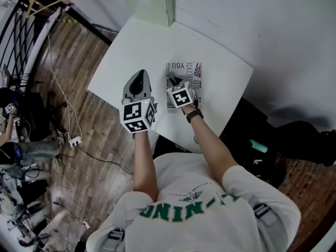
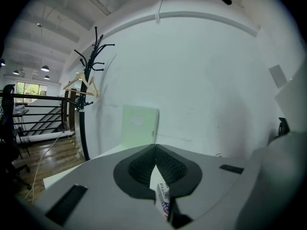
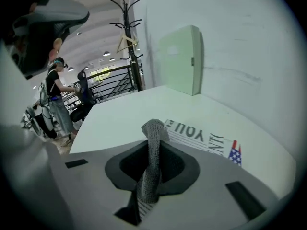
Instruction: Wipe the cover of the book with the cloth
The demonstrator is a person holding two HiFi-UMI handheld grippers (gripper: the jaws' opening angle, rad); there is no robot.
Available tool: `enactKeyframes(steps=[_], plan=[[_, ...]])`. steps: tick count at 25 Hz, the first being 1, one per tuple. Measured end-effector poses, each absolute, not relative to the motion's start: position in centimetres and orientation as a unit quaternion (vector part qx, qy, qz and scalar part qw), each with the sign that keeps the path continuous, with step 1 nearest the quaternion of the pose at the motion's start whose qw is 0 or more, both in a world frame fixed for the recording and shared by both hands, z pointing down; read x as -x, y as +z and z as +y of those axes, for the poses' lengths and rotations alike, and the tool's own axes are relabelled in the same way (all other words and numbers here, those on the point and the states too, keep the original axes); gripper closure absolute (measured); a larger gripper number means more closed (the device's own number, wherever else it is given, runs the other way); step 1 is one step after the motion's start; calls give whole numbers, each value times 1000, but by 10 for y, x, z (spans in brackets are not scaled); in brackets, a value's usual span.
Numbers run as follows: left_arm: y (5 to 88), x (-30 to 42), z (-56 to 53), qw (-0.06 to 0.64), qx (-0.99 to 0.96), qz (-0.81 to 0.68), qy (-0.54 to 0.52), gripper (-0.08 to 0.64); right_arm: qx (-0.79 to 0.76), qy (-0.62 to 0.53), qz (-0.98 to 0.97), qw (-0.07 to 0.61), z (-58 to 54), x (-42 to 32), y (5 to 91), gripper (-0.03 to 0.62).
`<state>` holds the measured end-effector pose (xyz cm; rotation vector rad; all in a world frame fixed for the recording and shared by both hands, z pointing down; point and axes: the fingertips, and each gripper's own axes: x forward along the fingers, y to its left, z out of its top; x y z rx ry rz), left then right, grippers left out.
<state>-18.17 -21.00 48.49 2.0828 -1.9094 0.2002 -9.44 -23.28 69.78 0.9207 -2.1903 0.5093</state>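
Both tongs are closed. The right tongs (image 3: 152, 145) pinch the grey cloth (image 3: 149, 176), and a bit of it sticks out past the tips. The left tongs (image 2: 155, 151) are squeezed together with nothing in them.

The book (image 1: 187, 70) lies flat on the white tabletop (image 1: 226, 62), right under the right tongs and a little ahead of them. Its long side runs away from the person toward the wall. The left tongs hang over bare tabletop, just beside the book's left edge. The right tongs are nearer, so I think the wipe should go forward along the long side. I cannot tell if the cloth touches the cover.
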Motion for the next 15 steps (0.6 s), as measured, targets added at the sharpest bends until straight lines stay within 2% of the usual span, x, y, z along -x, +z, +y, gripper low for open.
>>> enactKeyframes(steps=[4, 8, 15], plan=[[484, 191, -205, 153, -720, -673, 70, 552, -325, 186, -847, 378, -221, 123, 708, 534], [486, 190, -203, 155, -722, -670, 73, 552, -320, 171, -849, 385, -218, 120, 711, 532], [482, 170, -214, 152, -737, -654, 70, 552, -384, 184, -823, 376, -232, 45, 710, 532]])
